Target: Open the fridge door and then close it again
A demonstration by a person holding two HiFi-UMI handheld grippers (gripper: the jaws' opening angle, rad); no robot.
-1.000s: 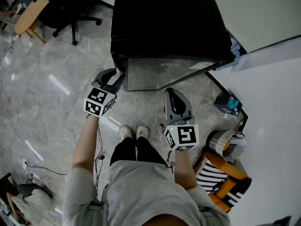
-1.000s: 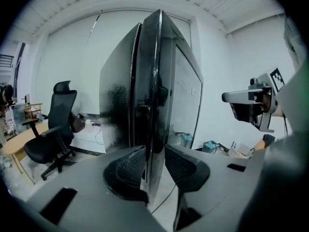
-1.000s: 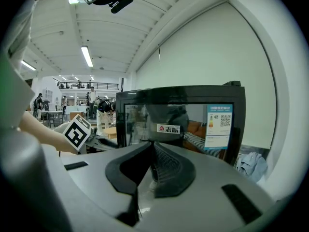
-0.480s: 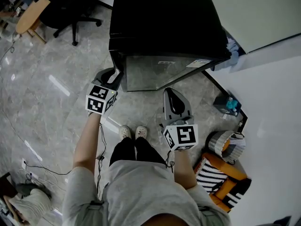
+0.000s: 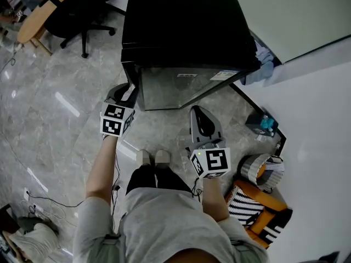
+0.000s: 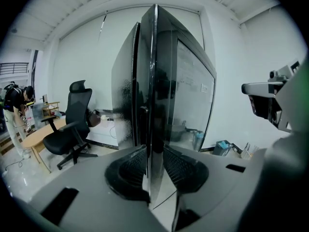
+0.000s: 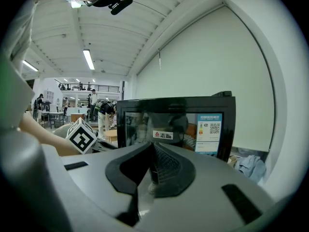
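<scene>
A black fridge point(image 5: 181, 21) stands in front of me, its glass door point(image 5: 181, 86) facing my feet. My left gripper point(image 5: 129, 92) is at the door's left edge. In the left gripper view the door edge point(image 6: 150, 105) runs upright between the two pads, and the left gripper point(image 6: 154, 153) is closing, its pads against that edge. My right gripper point(image 5: 201, 111) hangs shut and empty a little before the door's middle, apart from it. The right gripper view shows its own right gripper point(image 7: 153, 149) with pads together and the fridge door point(image 7: 174, 129) beyond.
An office chair point(image 5: 82, 15) and a wooden table point(image 5: 38, 10) stand at the back left. A white wall runs along the right, with a small box point(image 5: 262, 123), a roll point(image 5: 263, 169) and a striped orange bag point(image 5: 258, 207) at its foot. Cables point(image 5: 33, 201) lie at lower left.
The left gripper's jaws have drawn in around the door's left edge. The right gripper has barely shifted. The head view has drifted slightly.
</scene>
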